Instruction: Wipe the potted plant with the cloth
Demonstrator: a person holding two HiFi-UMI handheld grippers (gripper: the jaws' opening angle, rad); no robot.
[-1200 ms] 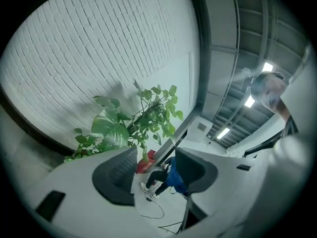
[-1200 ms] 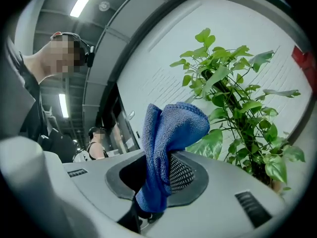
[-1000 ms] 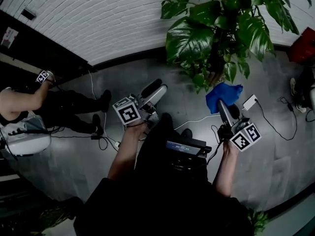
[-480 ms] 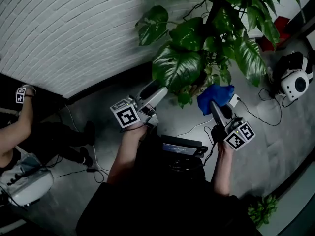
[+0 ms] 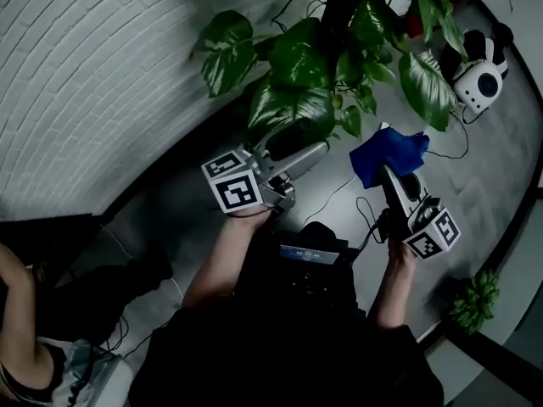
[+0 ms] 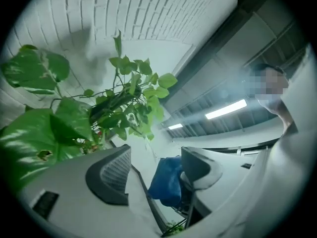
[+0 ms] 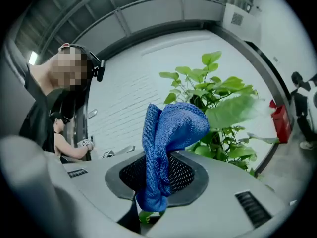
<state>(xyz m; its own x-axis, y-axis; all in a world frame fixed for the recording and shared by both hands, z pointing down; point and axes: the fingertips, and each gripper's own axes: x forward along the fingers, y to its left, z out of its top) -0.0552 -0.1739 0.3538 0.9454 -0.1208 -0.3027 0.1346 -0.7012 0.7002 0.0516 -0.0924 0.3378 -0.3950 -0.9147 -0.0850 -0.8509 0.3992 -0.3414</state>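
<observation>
White brick wall (image 5: pixel 93 75) backs the leafy green potted plant (image 5: pixel 297 66), just ahead of my half-open, empty left fingers (image 6: pixel 111 176) and my right fingers (image 7: pixel 183 175) pinching the blue microfibre cloth (image 7: pixel 166 133).

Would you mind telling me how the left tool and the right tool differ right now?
The left tool has its jaws apart and empty; the right tool is clamped on the blue cloth. In the head view the left tool reaches just under the potted plant leaves; the right tool sits beside them. Both point toward the plant.

Just right of plant (image 5: pixel 293 113), cloth (image 5: pixel 386 155).
</observation>
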